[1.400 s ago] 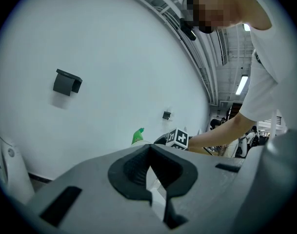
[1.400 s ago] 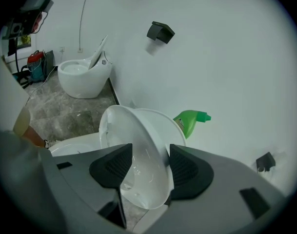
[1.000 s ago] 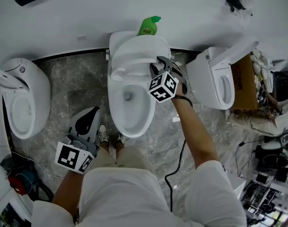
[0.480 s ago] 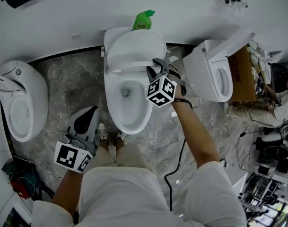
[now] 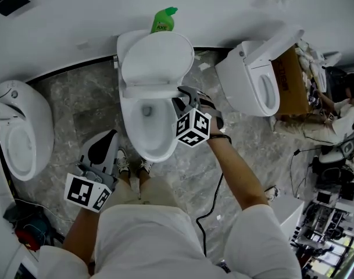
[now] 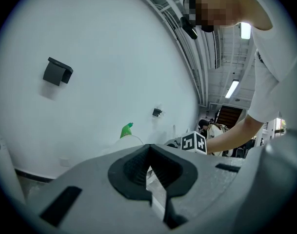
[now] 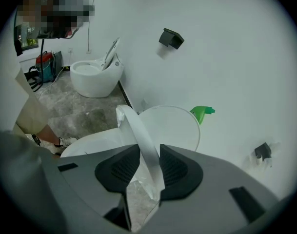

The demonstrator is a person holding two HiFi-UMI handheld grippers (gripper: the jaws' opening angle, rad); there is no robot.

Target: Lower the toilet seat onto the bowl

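White plastic toilet seat (image 7: 138, 135) stands tilted above the bowl (image 5: 127, 129) at twelve o'clock, its rim pinched in the right gripper (image 7: 147, 172), whose jaws have just been closing. A loose pinch could let it slam. Left gripper (image 6: 149, 174), at seven o'clock, is closed and empty.

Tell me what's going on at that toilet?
A person stands over the middle toilet bowl with a gripper in each hand. The right gripper has its jaws on the rim of the toilet seat and has just been closing on it. The seat is tilted up between the raised lid and the bowl, not yet down. The left gripper is held low at the person's side, jaws together and empty.
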